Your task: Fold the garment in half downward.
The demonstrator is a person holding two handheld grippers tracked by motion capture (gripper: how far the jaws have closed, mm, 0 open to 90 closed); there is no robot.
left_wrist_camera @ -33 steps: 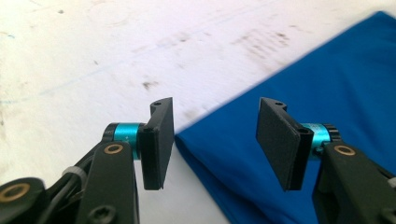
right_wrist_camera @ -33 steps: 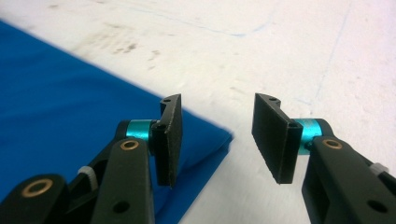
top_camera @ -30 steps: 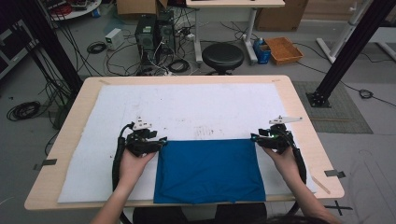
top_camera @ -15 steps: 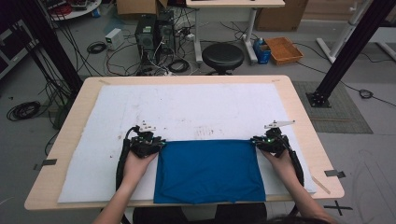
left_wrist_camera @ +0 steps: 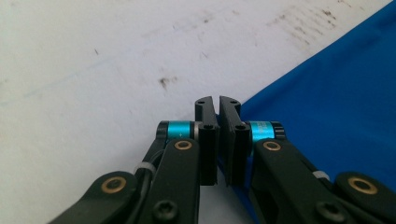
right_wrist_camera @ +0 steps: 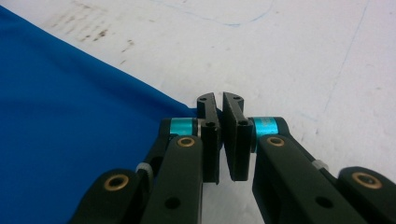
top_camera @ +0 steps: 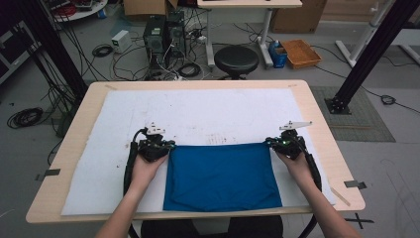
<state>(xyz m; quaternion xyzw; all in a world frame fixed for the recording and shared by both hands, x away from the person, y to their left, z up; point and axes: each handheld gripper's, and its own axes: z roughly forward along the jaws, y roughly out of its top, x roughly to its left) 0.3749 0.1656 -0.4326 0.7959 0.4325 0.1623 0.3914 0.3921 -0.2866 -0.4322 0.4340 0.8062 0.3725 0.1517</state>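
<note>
A: Start with the big picture. What is on the table [top_camera: 74, 163]?

B: A white mat [top_camera: 198, 111] covers most of the wooden top, and a blue cloth [top_camera: 223, 176] lies flat on the near half of it, close to the person's edge. Its far edge runs straight between the two grippers.

A: And the grippers?

B: The left gripper [top_camera: 166, 147] sits at the cloth's far left corner, the right gripper [top_camera: 272, 144] at the far right corner. Both sets of jaws have just been closing. In the left gripper view the left gripper's [left_wrist_camera: 218, 105] jaws stand pressed nearly together right at the cloth [left_wrist_camera: 327, 116] corner; in the right gripper view it is the same for the right gripper [right_wrist_camera: 218, 103] at its corner of the cloth [right_wrist_camera: 70, 140].

A: Are they pinching fabric?

B: I judge so, though the corner tips are hidden behind the jaws, so how much cloth each one has I cannot tell.

A: So the step is taking both far corners, likely for a fold. How to do it well?

B: Keep both grips firm and equal. Lift the two corners together, level with each other, so the far edge stays taut and straight. Raise them only enough to clear the cloth, then carry them toward the near edge at one pace. If one corner slips, the fold will skew, so test the hold with a small lift first.
</note>
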